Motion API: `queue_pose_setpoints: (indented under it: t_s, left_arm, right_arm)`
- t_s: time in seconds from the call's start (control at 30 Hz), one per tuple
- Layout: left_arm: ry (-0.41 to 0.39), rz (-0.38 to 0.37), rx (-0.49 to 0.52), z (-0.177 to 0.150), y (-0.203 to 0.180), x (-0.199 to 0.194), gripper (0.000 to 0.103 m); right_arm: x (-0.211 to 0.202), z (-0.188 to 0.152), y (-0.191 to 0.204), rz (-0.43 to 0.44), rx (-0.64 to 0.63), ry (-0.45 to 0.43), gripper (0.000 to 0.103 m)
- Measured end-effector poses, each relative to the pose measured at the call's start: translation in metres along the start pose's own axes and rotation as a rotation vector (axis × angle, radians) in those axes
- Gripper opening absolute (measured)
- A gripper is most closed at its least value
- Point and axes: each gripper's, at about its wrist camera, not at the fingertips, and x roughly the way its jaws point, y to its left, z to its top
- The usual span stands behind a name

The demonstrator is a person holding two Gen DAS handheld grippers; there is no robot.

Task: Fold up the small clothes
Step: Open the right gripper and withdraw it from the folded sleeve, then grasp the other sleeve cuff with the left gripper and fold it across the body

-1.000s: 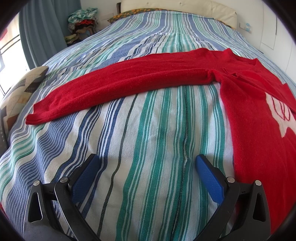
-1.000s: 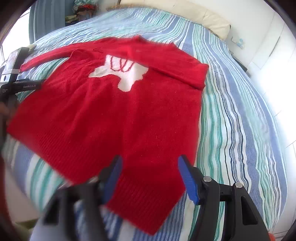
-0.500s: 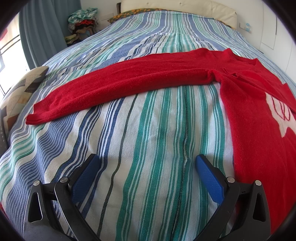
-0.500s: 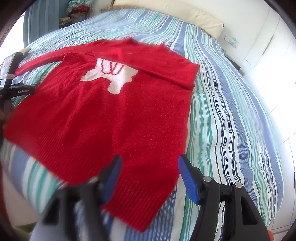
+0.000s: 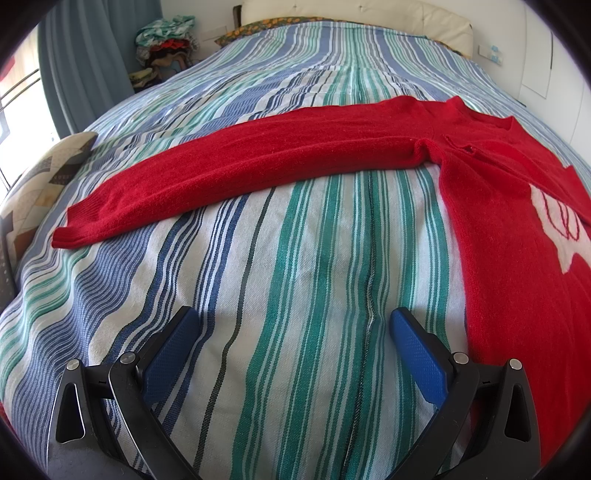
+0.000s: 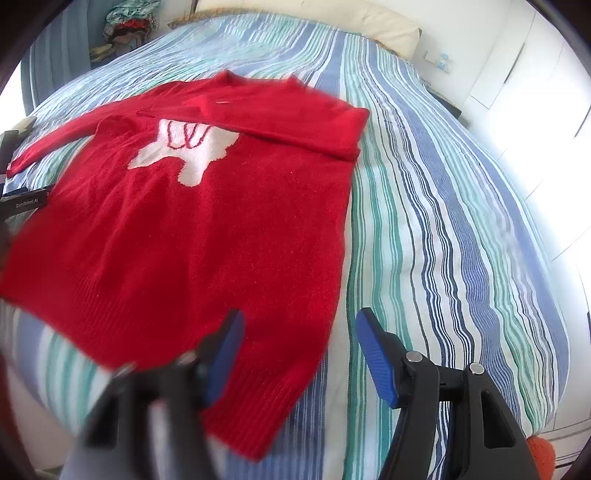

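A red sweater [image 6: 207, 236] lies flat and face up on a striped bedspread [image 5: 295, 288], its body spread near the foot end of the bed with the ribbed hem closest to the cameras. A white patch [image 6: 184, 151] with dark red looping lines sits on the chest. One sleeve [image 5: 240, 166] stretches straight out across the stripes to the left in the left wrist view, its ribbed cuff lying near the bed's edge. The other sleeve [image 6: 295, 122] is folded back across the top of the sweater, its fold ending at the garment's right side in the right wrist view. The right gripper [image 6: 299, 332] hovers above the sweater's lower right corner, its blue-padded jaws apart and nothing pinched between them; one finger is over the red knit and the other over bare bedspread, and the nearer finger is blurred. The left gripper [image 5: 295, 328] hangs over bare bedspread just beside the sweater's side edge, below the outstretched sleeve, its jaws spread wide and empty. In the right wrist view a black part of the left gripper with white lettering shows at the left edge, beside the sweater. Beyond the sweater the bedspread runs up to a cream headboard [image 5: 354, 14] and a patterned pillow [image 5: 266, 27]. A patchwork cushion [image 5: 48, 177] rests at the bed's left edge, with a blue curtain [image 5: 88, 62] and a pile of clothes [image 5: 162, 48] behind it.
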Motion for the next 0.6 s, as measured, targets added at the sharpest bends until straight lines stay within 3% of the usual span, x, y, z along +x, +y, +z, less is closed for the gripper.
queue_pose_setpoints:
  t_s: [0.2, 0.37, 0.47, 0.6]
  left_arm:
    - [0.009, -0.003, -0.004, 0.001, 0.0, 0.001, 0.103]
    - [0.125, -0.062, -0.061, 0.011, 0.015, -0.004, 0.102]
    - [0.15, -0.159, -0.218, 0.02, 0.05, -0.014, 0.102]
    - [0.135, -0.254, -0.589, 0.031, 0.137, -0.009, 0.102]
  right_arm:
    - [0.001, 0.0, -0.002, -0.004, 0.009, 0.002, 0.062]
    - [0.001, 0.001, -0.004, 0.014, 0.02, -0.012, 0.062]
    - [-0.003, 0.002, -0.004, 0.017, 0.02, -0.037, 0.062]
    - [-0.005, 0.002, -0.005, 0.02, 0.022, -0.053, 0.063]
